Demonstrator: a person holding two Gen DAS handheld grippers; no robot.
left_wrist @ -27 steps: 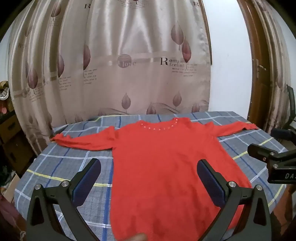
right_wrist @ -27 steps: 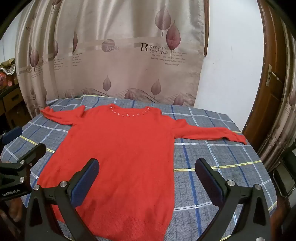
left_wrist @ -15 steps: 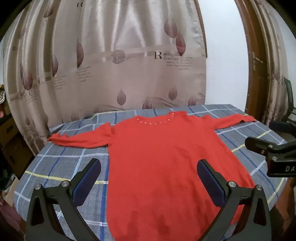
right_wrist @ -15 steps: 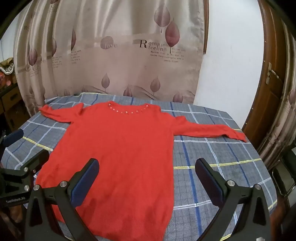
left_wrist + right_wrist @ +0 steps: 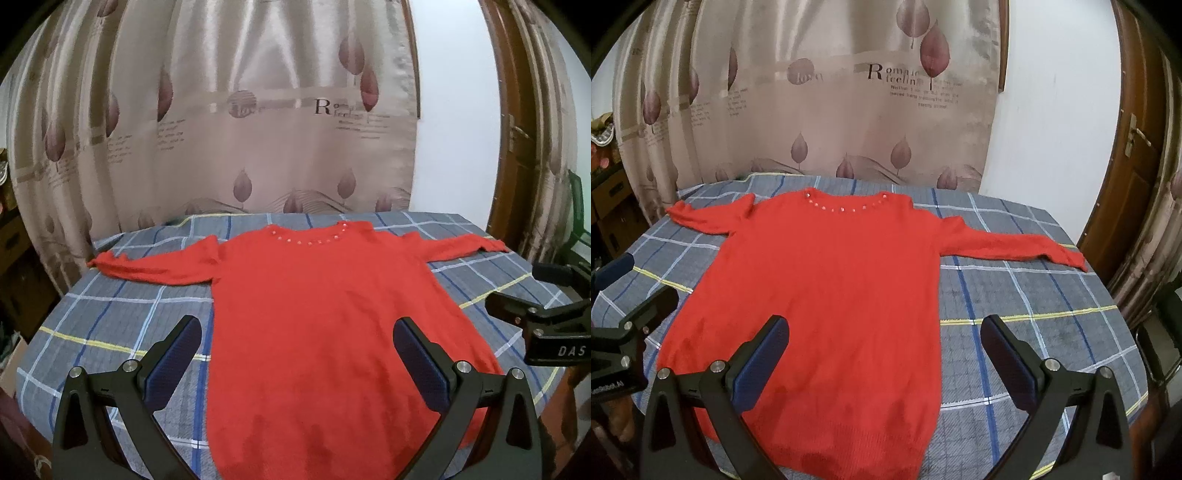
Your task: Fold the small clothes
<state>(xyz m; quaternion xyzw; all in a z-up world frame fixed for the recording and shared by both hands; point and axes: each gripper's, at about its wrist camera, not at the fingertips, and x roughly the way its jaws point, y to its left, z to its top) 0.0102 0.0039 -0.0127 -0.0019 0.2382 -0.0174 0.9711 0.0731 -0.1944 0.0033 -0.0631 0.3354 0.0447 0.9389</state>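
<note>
A red long-sleeved knitted sweater (image 5: 325,325) is laid flat, front up, on a surface covered with a grey-blue plaid cloth (image 5: 122,325). The neckline, trimmed with a row of small pale beads (image 5: 842,208), is turned toward the far edge, and the ribbed hem lies at the near edge.

At the left, one sleeve (image 5: 155,264) is extended sideways toward the left rim of the surface. At the right, the other sleeve (image 5: 1015,245) is stretched out straight, its cuff ending near the right rim.

The left hand-held gripper (image 5: 295,354) is held above the lower part of the garment, tilted downward. Its blue-padded fingers (image 5: 173,360) are spread fully apart, and nothing is held between them. The fabric is not touched.

The right hand-held gripper (image 5: 882,354) is positioned above the sweater's lower right side. Its jaws are likewise set wide apart and are empty, with one finger seen over the red knit and the other over the plaid cloth.

A beige curtain printed with brown leaves (image 5: 812,110) is hung behind the surface, and a brown wooden door (image 5: 1130,155) is seen at the far right.
</note>
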